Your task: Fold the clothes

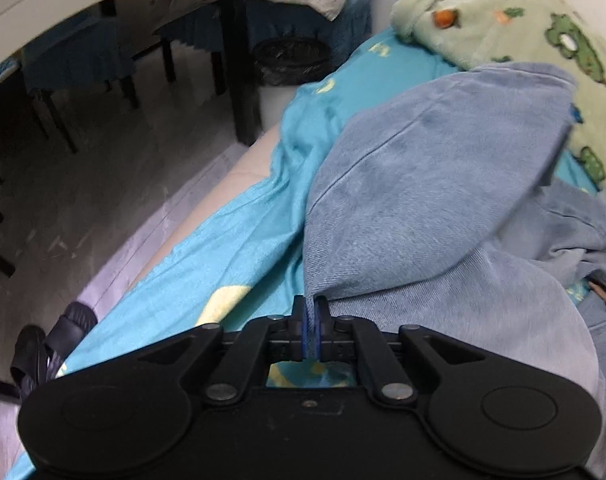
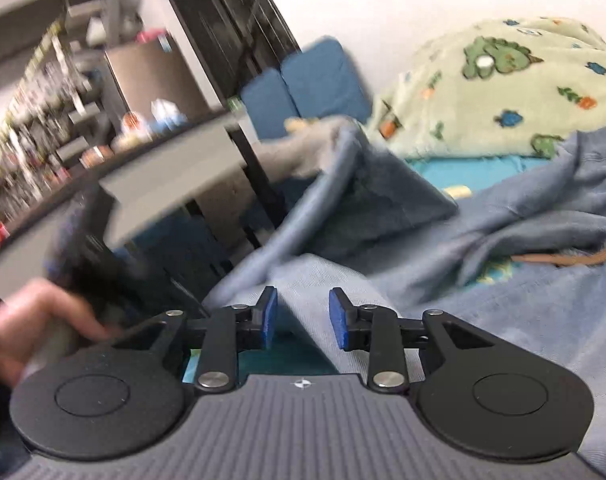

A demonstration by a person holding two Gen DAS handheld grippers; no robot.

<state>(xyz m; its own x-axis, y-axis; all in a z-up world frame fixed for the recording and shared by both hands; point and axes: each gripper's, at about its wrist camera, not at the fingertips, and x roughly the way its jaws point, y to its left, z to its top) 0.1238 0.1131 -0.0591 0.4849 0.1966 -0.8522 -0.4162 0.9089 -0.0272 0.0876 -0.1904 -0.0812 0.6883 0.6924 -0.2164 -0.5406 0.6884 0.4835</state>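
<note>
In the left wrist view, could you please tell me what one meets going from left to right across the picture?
Dark slippers on the floor → black table leg → turquoise bed sheet → left tongs pinching the blue garment → green dinosaur-print blanket.

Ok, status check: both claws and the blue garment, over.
Left claw shut on blue garment, edge pinched and lifted. Right claw open, above the fabric, holding nothing. Green blanket lies behind the garment on the teal sheet.
</note>
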